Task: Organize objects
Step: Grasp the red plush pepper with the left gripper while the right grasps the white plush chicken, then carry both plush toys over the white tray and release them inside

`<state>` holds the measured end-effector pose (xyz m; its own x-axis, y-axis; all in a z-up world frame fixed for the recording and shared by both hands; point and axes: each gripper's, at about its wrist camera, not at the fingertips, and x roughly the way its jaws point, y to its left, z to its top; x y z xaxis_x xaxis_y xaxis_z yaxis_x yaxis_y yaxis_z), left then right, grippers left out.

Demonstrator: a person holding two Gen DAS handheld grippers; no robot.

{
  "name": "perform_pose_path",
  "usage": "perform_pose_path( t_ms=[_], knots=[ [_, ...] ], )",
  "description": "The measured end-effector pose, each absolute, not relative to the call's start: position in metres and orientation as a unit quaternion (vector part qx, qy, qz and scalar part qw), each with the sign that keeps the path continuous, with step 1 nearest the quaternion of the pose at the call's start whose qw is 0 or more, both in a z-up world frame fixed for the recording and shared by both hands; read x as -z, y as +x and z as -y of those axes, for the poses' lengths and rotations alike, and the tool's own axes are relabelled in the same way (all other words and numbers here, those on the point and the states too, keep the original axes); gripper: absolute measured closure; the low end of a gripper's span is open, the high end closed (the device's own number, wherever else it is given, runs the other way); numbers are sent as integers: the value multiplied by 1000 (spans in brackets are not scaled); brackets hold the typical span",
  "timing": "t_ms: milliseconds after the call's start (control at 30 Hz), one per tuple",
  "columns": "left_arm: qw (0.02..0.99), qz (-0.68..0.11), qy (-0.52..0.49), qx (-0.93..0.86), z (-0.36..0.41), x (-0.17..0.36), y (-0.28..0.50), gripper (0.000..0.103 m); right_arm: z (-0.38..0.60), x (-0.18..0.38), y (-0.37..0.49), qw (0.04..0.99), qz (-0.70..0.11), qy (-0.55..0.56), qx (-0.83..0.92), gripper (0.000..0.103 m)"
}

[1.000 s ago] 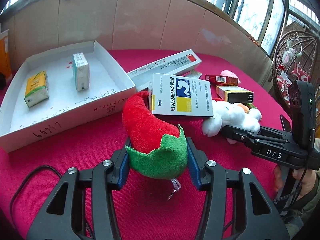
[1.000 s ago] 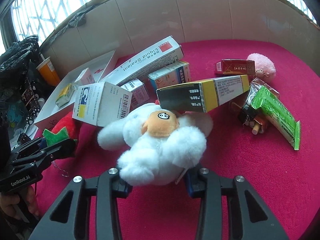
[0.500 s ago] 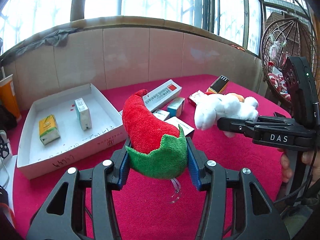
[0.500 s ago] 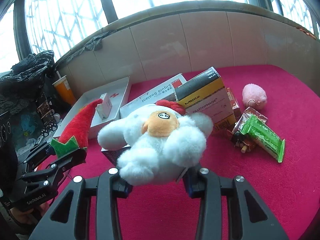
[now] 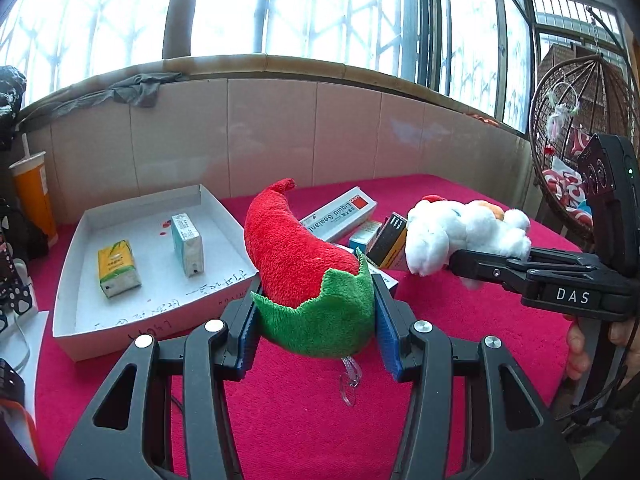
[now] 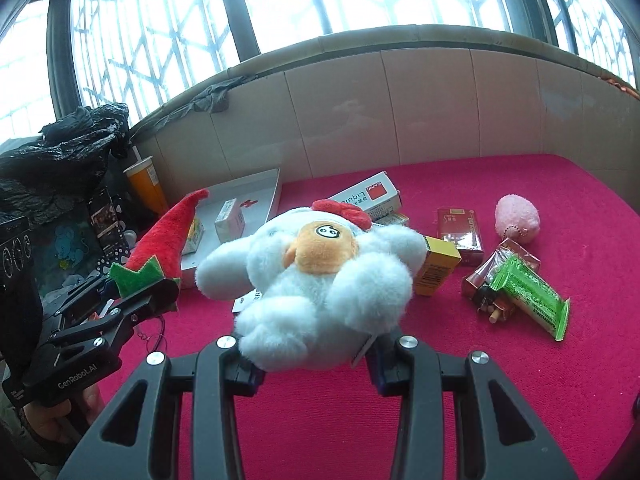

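Note:
My left gripper [image 5: 314, 330] is shut on a red plush chili with a green cap [image 5: 304, 264], held up above the red cloth; it also shows in the right wrist view [image 6: 160, 248]. My right gripper [image 6: 312, 364] is shut on a white plush chicken with an orange face [image 6: 316, 276], also lifted; it shows at the right of the left wrist view [image 5: 460, 232]. A white cardboard tray [image 5: 168, 312] at the left holds a yellow box [image 5: 118, 268] and a teal-white box [image 5: 187, 244].
On the red cloth lie a long white Liquid Sealant box [image 6: 368, 196], a yellow-black box [image 6: 436, 266], a red carton [image 6: 460, 228], a pink plush ball [image 6: 517, 218] and a green snack packet [image 6: 528, 300]. An orange cup [image 5: 34, 196] stands far left.
Both grippers have risen from the cloth with their plush toys, so the views now look more level. The white chicken came up off the pile of boxes.

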<state>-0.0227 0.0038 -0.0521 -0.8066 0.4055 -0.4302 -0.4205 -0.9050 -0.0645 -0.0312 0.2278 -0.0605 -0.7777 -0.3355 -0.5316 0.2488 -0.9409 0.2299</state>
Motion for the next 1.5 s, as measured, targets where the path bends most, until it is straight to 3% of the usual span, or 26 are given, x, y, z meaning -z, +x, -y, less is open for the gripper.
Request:
perform_pose_path(
  t_ms=[1500],
  knots=[
    [152,59,-206,-965,64,45,-27,54,-158,35,-48,189,6,304,934,63]
  ],
)
